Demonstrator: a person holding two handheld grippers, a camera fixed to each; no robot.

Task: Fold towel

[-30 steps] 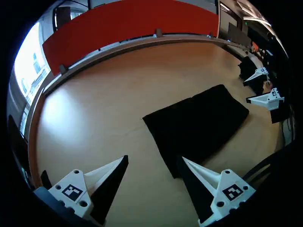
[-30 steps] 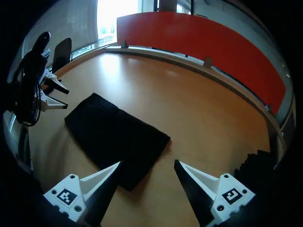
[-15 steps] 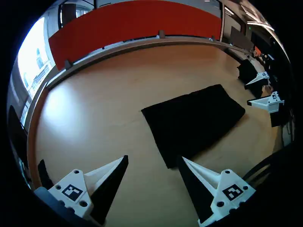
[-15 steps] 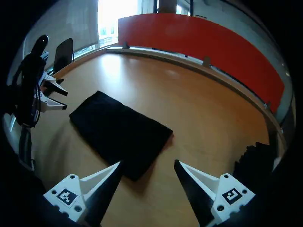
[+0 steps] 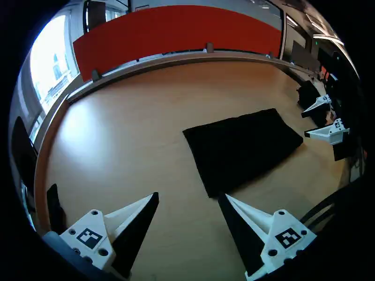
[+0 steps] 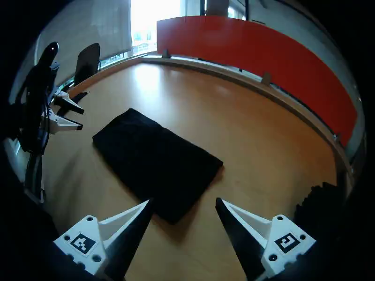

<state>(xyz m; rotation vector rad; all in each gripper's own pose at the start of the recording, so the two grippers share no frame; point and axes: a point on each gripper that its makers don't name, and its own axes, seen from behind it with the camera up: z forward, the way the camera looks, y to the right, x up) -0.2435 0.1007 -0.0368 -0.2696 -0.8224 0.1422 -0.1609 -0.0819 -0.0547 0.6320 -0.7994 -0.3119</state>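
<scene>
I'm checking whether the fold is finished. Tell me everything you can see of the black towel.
The towel is plain black, soft-looking cloth, laid out as a compact rectangle with fairly straight edges and slightly rounded corners. Its edge nearest the right gripper view looks thick, as if layered. It lies flat on the wooden table, with nothing resting on it. The left claw and right claw are open, one near each short end, and neither grips it.

Wooden table (image 5: pixel 140 117), red partition (image 5: pixel 178 28) along its far edge, bright window (image 5: pixel 47 70), black chair (image 6: pixel 89 61).
</scene>
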